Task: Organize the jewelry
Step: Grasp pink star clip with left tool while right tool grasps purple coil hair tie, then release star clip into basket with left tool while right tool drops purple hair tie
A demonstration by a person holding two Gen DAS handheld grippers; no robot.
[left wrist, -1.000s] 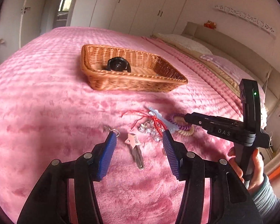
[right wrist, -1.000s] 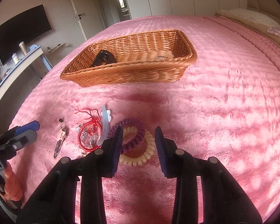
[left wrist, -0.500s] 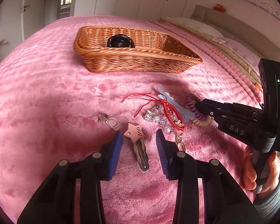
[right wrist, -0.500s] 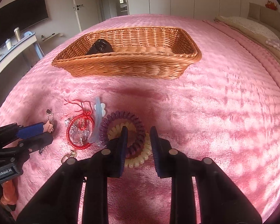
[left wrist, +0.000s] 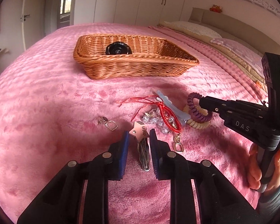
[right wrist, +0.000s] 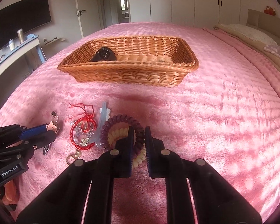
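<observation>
Two grippers work low on the pink bed. Left gripper (left wrist: pixel 138 140) is closing around the star hair clip (left wrist: pixel 140 132), stiff and thin. Right gripper (right wrist: pixel 139 136) is clenched on the purple coil tie (right wrist: pixel 121 130), soft and springy. Farther off, the basket (right wrist: pixel 132 74) half hides something black (right wrist: pixel 103 56).

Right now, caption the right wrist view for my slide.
Right tool shut on purple coil hair tie, wicker basket beyond on pink bedspread.

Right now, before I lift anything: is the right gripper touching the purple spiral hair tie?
Touching. In the right wrist view the right gripper is shut on the purple spiral hair tie; its coil runs between the two pads with no gap showing.
</observation>
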